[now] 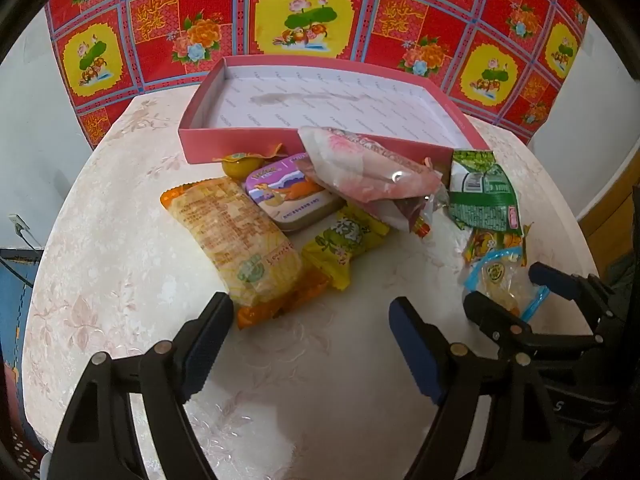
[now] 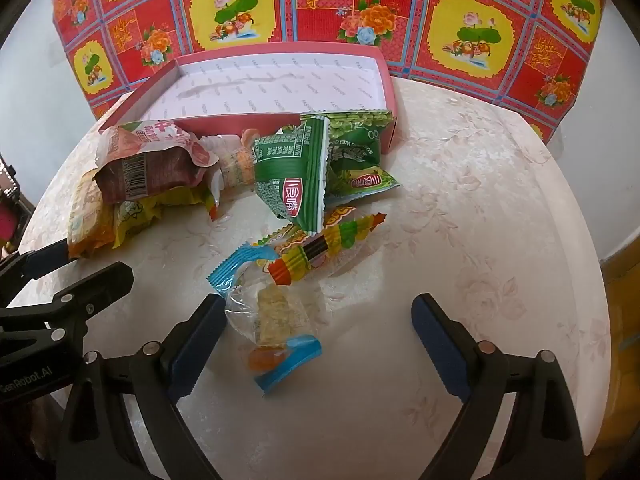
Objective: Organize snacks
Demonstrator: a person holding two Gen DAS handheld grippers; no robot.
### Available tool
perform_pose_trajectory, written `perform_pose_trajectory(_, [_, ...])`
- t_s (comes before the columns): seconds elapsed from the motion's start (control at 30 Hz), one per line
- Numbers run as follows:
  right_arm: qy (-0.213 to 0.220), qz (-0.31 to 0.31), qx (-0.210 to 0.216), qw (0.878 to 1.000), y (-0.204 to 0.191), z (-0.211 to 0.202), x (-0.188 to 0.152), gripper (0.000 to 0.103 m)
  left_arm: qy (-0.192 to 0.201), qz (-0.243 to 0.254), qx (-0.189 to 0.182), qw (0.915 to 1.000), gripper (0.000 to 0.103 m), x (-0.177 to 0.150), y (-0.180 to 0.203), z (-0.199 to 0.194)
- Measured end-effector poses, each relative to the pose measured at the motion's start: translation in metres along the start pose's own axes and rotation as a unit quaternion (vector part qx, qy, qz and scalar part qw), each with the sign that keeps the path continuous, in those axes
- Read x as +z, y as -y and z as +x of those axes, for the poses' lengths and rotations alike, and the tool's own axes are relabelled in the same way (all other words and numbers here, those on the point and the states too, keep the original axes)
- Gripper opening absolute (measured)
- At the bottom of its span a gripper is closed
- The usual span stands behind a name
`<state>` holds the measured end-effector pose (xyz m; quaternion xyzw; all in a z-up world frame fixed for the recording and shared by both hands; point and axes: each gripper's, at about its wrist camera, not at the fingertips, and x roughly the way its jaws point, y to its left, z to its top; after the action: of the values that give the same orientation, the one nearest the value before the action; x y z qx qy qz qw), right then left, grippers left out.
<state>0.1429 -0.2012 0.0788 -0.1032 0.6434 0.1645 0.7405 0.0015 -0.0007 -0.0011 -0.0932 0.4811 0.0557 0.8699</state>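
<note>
A pile of snacks lies on the round table in front of an empty pink box (image 1: 240, 142) (image 2: 384, 80). In the left wrist view: a long orange cracker pack (image 1: 236, 236), a yellow candy pack (image 1: 344, 240), a purple tin (image 1: 286, 192), a pink pouch (image 1: 360, 168), a green pack (image 1: 484, 192). My left gripper (image 1: 312, 320) is open, its left finger beside the cracker pack's near end. My right gripper (image 2: 320, 320) is open around a clear blue-edged candy bag (image 2: 272, 320). A striped candy pack (image 2: 324, 248) and green packs (image 2: 296, 176) lie beyond.
The table (image 2: 500, 240) has a pale floral cloth and drops off at its curved edges. A red and yellow patterned cloth (image 1: 308, 12) hangs behind the box. The right gripper also shows in the left wrist view (image 1: 516, 292), the left one in the right wrist view (image 2: 88, 268).
</note>
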Motion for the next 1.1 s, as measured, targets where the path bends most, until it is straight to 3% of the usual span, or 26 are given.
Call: perform_pose_trajectory(1.1, [0.021, 0.006, -0.003, 1.000, 0.0039, -0.0076, -0.0012, 0.097, 0.008, 0.016, 0.006, 0.9998, 0.084, -0.0032, 0.0065, -0.0026])
